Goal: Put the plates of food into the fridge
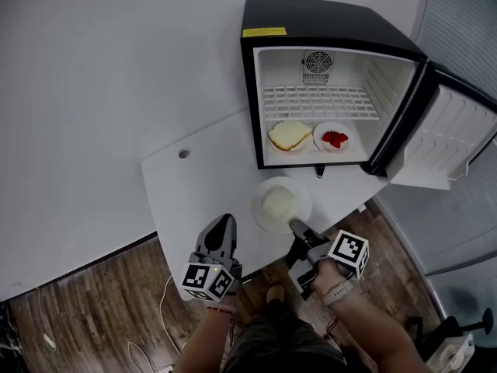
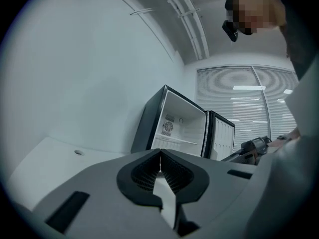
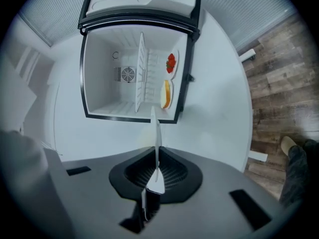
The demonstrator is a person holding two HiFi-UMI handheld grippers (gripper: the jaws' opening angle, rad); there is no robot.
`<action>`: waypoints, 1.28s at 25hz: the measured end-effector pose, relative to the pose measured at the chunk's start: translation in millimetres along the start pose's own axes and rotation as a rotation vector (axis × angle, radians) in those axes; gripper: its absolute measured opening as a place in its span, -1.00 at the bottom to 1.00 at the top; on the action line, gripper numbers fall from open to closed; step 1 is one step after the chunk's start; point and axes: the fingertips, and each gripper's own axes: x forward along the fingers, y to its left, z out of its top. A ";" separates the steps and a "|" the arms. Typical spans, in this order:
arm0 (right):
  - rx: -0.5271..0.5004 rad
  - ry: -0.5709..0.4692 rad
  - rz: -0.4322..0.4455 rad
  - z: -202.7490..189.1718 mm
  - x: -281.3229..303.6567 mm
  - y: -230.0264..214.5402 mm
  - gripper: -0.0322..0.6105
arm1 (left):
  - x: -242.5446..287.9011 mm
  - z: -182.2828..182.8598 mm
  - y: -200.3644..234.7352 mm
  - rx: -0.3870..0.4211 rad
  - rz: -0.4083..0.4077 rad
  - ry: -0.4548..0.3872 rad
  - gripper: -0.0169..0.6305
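At the far right corner of the white table stood a black mini fridge, its door swung wide open to the right. On the fridge floor, under a wire shelf, a plate of bread sat on the left and a plate of strawberries just beside it on the right. A fan grille was set in the rear wall of the cabinet.

A third plate, carrying a pale block of food, was in front of the fridge opening, over the near part of the table. Whether it touched the surface could not be determined. The right gripper was clamped on its near rim. The right gripper view showed the plate edge-on between the pads. The left gripper was to the left of that plate, jaws together with nothing between them.

The tabletop was plain, with one small round hole near its left corner. Wood plank flooring lay below the table edge. A pale wall stood behind, and slatted blinds covered the window beyond the fridge.
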 end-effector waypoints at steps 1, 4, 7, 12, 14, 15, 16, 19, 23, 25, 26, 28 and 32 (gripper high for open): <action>-0.007 -0.007 0.006 7.2 1.0 7.9 -0.85 | 8.2 2.4 0.4 0.005 -0.007 0.003 -0.92; -0.011 -0.018 0.034 25.1 7.1 33.3 -0.85 | 33.6 9.2 4.3 0.012 -0.022 0.006 -0.92; -0.024 -0.034 0.065 41.7 17.1 59.1 -0.85 | 61.0 19.0 10.8 0.009 -0.036 -0.008 -0.92; -0.044 -0.084 0.086 63.0 32.4 88.4 -0.85 | 98.3 34.3 22.2 0.010 -0.067 -0.023 -0.92; -0.042 -0.106 0.091 73.2 38.6 95.9 -0.85 | 111.6 40.0 27.3 0.006 -0.071 -0.031 -0.92; -0.039 -0.117 0.094 78.4 41.4 98.5 -0.85 | 117.1 42.5 29.6 0.003 -0.071 -0.035 -0.92; -0.033 -0.129 0.096 83.5 43.9 100.4 -0.85 | 121.7 44.6 31.7 0.000 -0.070 -0.040 -0.92; -0.012 -0.165 0.095 98.5 51.4 104.1 -0.85 | 133.8 48.7 37.6 -0.012 -0.065 -0.049 -0.92; -0.007 -0.190 0.093 118.1 65.9 110.3 -0.85 | 149.6 49.9 44.4 -0.021 -0.057 -0.054 -0.92; -0.004 -0.198 0.094 126.2 74.5 112.1 -0.85 | 158.2 48.8 46.8 -0.017 -0.056 -0.050 -0.92; -0.002 -0.200 0.093 129.7 78.7 112.6 -0.85 | 162.7 48.2 47.5 -0.012 -0.056 -0.047 -0.92; 0.002 -0.201 0.087 135.8 87.6 112.9 -0.85 | 172.2 47.7 48.5 -0.002 -0.055 -0.044 -0.92; -0.002 -0.190 0.062 144.3 106.5 112.7 -0.85 | 188.6 48.2 52.9 0.002 -0.049 -0.047 -0.92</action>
